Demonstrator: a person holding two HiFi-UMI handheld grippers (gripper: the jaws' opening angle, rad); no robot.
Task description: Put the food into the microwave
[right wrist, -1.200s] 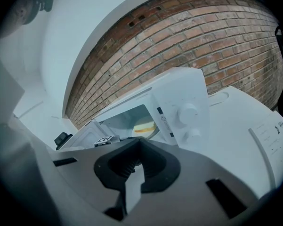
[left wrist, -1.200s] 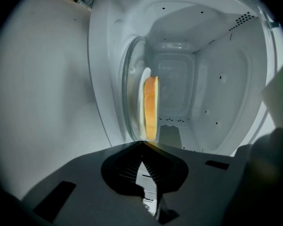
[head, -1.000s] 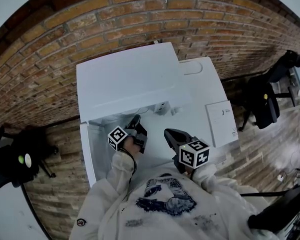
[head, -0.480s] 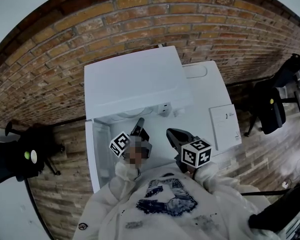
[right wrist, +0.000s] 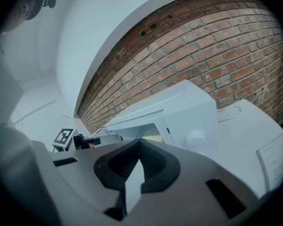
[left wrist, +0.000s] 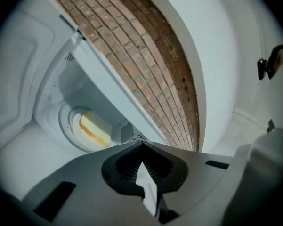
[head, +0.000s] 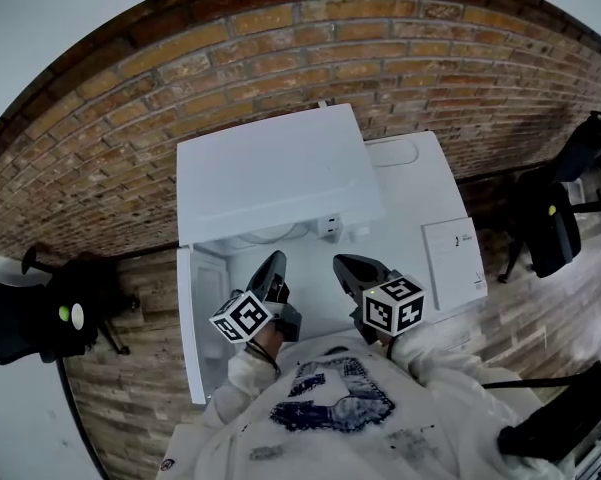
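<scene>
A yellow slab of food lies on the round glass plate inside the white microwave, whose door hangs open to the left. In the head view the food is hidden by the oven's top. My left gripper is just outside the cavity mouth, shut and holding nothing, pointing in at the food. Beside it to the right is my right gripper, also shut and empty, aimed at the microwave's front near the dial.
The microwave stands on a white table against a brick wall. A printed sheet lies on the table's right edge. Black office chairs stand at the far right and far left.
My left gripper has drawn back out of the microwave cavity toward my body, leaving the food inside. The right gripper has stayed where it was.
</scene>
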